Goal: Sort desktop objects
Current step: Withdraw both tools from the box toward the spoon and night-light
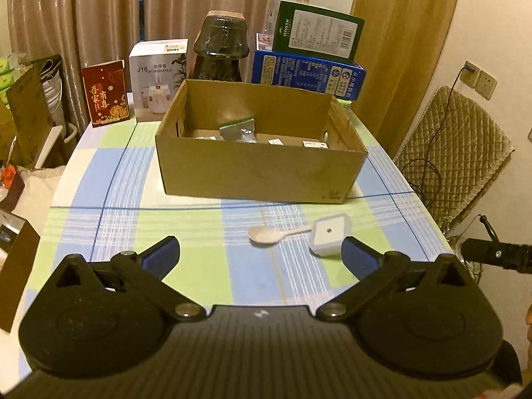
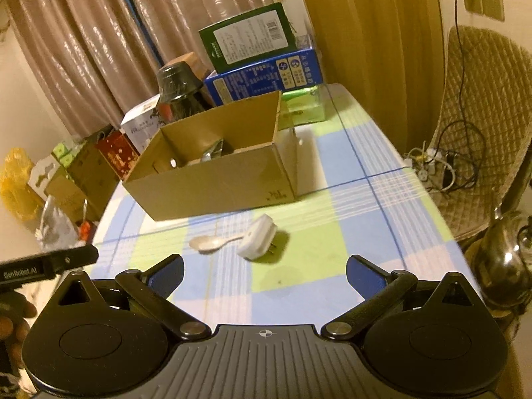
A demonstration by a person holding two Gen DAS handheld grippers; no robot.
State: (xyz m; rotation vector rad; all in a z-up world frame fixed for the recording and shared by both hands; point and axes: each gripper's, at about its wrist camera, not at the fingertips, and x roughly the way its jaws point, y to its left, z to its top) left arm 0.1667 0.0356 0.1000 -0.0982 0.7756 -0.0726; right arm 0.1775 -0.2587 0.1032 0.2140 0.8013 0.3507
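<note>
An open cardboard box (image 1: 259, 169) stands mid-table with a silver pouch (image 1: 240, 129) and small packets inside; it also shows in the right wrist view (image 2: 216, 183). In front of it lie a white spoon (image 1: 266, 234) and a white plug adapter (image 1: 329, 234), touching at the spoon's handle. The right wrist view shows the spoon (image 2: 209, 243) and the adapter (image 2: 257, 237) with its prongs facing right. My left gripper (image 1: 261, 256) is open and empty, just short of them. My right gripper (image 2: 264, 274) is open and empty, close before the adapter.
Behind the box stand a dark glass bottle (image 1: 221, 50), a white humidifier box (image 1: 156, 83), a red box (image 1: 106, 94) and stacked blue (image 1: 306, 73) and green (image 1: 316, 31) boxes. A quilted chair (image 1: 455, 153) with cables is right of the table. Clutter sits left.
</note>
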